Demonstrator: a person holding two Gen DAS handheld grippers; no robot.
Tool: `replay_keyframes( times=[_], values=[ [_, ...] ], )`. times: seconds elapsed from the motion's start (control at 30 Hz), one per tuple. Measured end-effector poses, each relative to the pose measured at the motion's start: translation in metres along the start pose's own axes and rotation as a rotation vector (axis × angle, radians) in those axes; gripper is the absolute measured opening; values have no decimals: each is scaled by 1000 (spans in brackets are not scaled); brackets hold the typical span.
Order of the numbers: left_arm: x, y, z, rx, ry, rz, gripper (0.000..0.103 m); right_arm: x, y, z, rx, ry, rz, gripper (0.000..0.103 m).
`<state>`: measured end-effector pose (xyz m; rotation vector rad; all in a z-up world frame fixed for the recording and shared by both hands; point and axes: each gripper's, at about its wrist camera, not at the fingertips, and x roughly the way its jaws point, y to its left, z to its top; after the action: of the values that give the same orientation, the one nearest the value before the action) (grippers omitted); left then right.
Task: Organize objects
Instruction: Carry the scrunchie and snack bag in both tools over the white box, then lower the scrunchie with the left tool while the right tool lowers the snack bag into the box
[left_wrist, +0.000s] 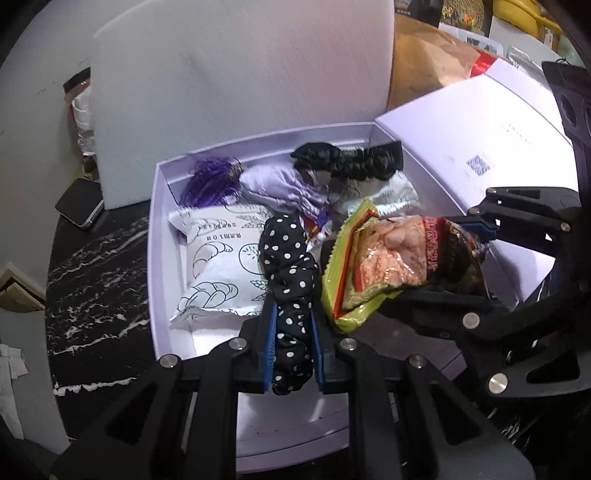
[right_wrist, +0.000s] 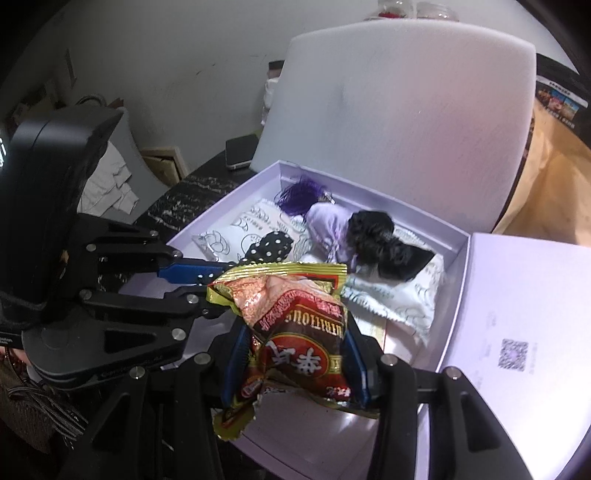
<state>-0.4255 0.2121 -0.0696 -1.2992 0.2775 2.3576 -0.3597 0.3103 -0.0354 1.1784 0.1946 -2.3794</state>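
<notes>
**Both hand-held grippers loaded over open lilac box**

Left hand-held gripper (left_wrist: 291, 332) entering from 6 o'clock in the left wrist view, blue pads narrowed onto a black polka-dot scrunchie (left_wrist: 286, 266), free end of the fabric drooping forward over the box interior. Same gripper seen in the right wrist view at 9 o'clock (right_wrist: 207, 277), reaching sideways toward the middle, dotted fabric (right_wrist: 271, 245) poking out past its tip.

Right hand-held gripper (right_wrist: 295, 358) coming up from 6 o'clock in its own view, clamped on a red-and-gold snack packet (right_wrist: 291, 325), packet crumpled and tilted, held above the near part of the box. From the left wrist view, this gripper (left_wrist: 476, 236) arriving from 3 o'clock, packet (left_wrist: 388, 262) pointing toward 9 o'clock, just beside the scrunchie.

Lilac box (left_wrist: 157, 258) open, hinged lid (left_wrist: 480, 147) laid flat toward 2 o'clock. Inside: white bread-print pouch (left_wrist: 218, 266) at 9 o'clock, purple tassel (left_wrist: 207, 181) at 11 o'clock, lilac satin pouch (left_wrist: 280, 188) beside it, black braided hair piece (left_wrist: 343, 162) at 12 o'clock resting partly on a second white pouch (left_wrist: 395, 195).

Black marbled tabletop (left_wrist: 96, 288) under the box. White foam sheet (left_wrist: 240, 85) standing upright behind the far wall. Dark phone (left_wrist: 79, 203) lying at 9 o'clock near the foam. Brown paper bag (left_wrist: 424, 62) at 1 o'clock.
</notes>
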Motion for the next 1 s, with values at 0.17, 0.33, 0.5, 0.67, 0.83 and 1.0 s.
replay_keyframes(
  times=[0.17, 0.33, 0.5, 0.67, 0.83, 1.0],
  values=[
    [10, -1, -6, -7, 29, -16, 15, 6, -1, -3, 4, 18, 2, 47],
    [12, -1, -9, -7, 32, -23, 15, 8, 3, -5, -16, 33, 12, 47],
    [20, 2, -12, -18, 51, -38, 16, 13, 4, -7, -20, 57, 18, 48],
    [20, 1, -14, -18, 49, -35, 16, 18, 4, -9, -16, 69, 20, 50],
    [19, -1, -16, -19, 50, -24, 18, 19, 6, -11, -23, 83, 12, 51],
    [15, -6, -19, -3, 48, 11, 20, 18, 9, -12, -37, 108, -15, 54]
  ],
)
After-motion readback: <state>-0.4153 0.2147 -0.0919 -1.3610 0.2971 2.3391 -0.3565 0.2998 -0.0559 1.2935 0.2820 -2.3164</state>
